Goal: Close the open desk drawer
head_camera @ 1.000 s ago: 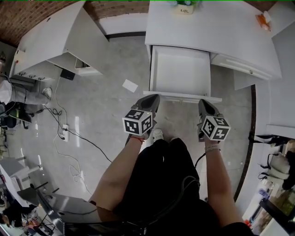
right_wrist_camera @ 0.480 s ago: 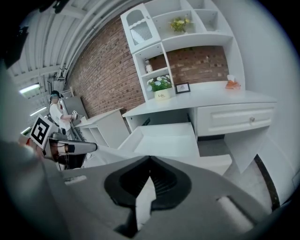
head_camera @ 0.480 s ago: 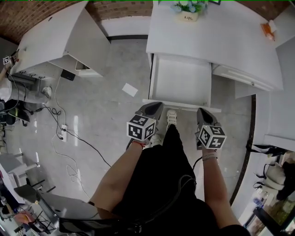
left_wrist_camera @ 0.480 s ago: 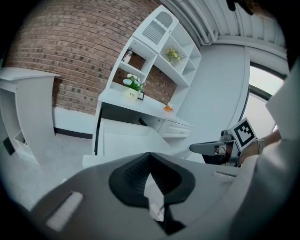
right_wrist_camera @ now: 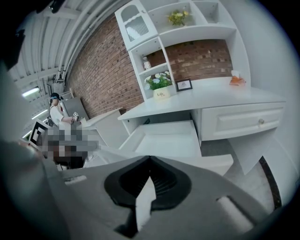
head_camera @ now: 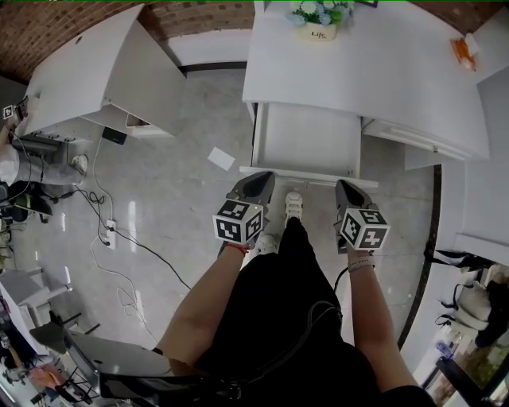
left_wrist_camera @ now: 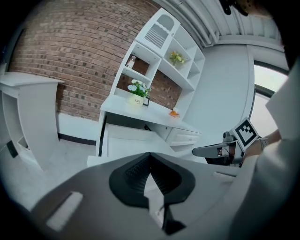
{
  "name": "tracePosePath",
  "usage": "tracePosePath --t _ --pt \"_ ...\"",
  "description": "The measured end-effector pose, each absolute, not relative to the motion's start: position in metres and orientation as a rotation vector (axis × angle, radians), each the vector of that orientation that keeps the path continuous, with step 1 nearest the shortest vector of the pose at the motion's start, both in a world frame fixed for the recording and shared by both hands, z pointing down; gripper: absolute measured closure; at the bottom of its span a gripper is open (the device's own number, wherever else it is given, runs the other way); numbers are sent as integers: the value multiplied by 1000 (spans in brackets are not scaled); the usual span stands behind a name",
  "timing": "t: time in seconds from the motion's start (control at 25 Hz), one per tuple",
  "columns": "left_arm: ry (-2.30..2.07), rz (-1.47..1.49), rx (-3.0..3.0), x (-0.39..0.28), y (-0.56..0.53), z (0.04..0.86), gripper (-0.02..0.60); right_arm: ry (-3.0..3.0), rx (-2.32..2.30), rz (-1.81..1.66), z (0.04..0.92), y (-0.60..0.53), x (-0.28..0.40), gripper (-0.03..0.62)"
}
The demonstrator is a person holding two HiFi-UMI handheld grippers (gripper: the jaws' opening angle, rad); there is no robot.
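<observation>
The white desk (head_camera: 358, 67) has one drawer (head_camera: 306, 143) pulled out toward me, and I see nothing in it. Its front panel (head_camera: 310, 176) runs just ahead of both grippers. My left gripper (head_camera: 261, 180) is shut, with its tips at the panel's left end. The shut right gripper (head_camera: 346, 188) sits at the panel's right end. I cannot tell whether either one touches the panel. In the left gripper view the drawer (left_wrist_camera: 126, 140) lies right beyond the shut jaws, and the right gripper (left_wrist_camera: 211, 151) shows at the side. The right gripper view looks into the drawer (right_wrist_camera: 168, 138).
A flower pot (head_camera: 318, 16) and an orange item (head_camera: 464, 46) stand on the desk. A closed drawer (right_wrist_camera: 241, 121) sits to the right. Another white desk (head_camera: 87, 71), floor cables (head_camera: 119, 234) and a white paper (head_camera: 223, 158) lie left. My shoe (head_camera: 294, 205) is between the grippers.
I have stepped toward the desk. Both grippers have moved up to the drawer's front panel, and the drawer looks slightly less far out than before.
</observation>
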State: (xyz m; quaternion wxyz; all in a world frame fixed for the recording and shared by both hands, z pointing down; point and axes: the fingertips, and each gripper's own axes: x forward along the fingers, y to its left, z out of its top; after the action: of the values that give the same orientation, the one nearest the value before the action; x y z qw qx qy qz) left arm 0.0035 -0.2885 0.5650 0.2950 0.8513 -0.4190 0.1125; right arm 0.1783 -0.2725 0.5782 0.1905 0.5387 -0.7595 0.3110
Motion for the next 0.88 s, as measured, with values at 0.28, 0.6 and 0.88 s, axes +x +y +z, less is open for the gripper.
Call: tracePosePath --t 0.28,0.6,0.88 --pt "-1075 344 2272 9 -312 568 580 -2133 1528 912 578 -290 179 592" --pt "-1114 374 2264 11 -325 574 580 -2141 1540 935 578 -311 184 592" --pt "-1120 358 2243 12 -347 575 580 -2147 1538 940 579 -333 185 592"
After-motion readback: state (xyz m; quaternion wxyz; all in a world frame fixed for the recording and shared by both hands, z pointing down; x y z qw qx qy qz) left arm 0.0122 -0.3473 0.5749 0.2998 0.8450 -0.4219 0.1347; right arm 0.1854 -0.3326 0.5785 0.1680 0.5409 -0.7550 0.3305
